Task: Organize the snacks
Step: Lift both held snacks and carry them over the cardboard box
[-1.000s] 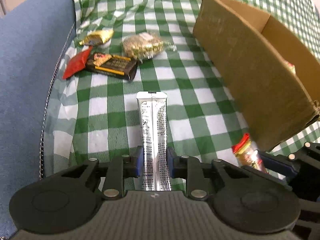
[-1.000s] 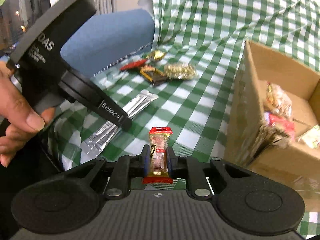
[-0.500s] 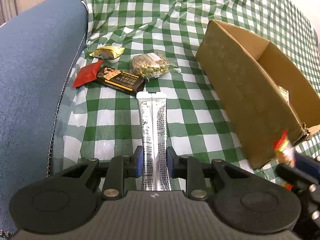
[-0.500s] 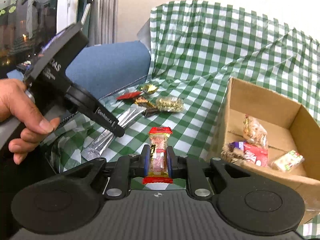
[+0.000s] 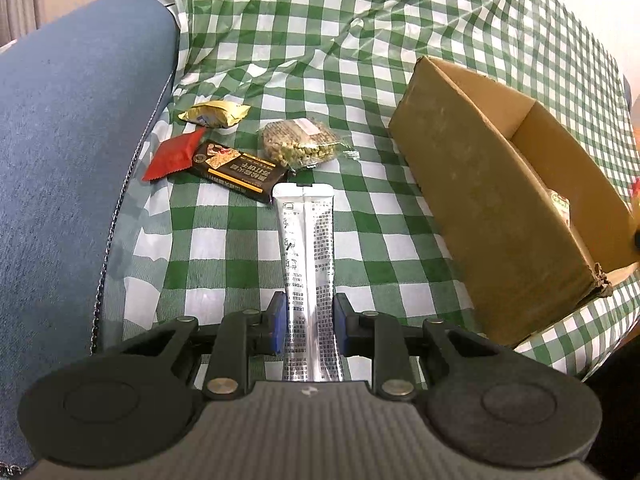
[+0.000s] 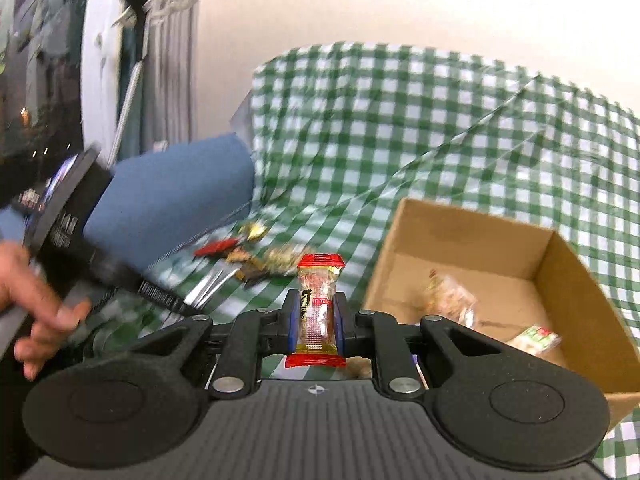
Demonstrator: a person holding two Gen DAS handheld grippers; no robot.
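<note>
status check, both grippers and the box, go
Left gripper shut on silver stick pack. Right gripper shut on red-capped candy, near cardboard box. Box open, a few snacks inside. Nothing blocking.

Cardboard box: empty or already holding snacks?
Holding snacks. Right wrist view shows the cardboard box open-topped, with two wrapped snacks on its floor; most of the floor is bare.
</note>
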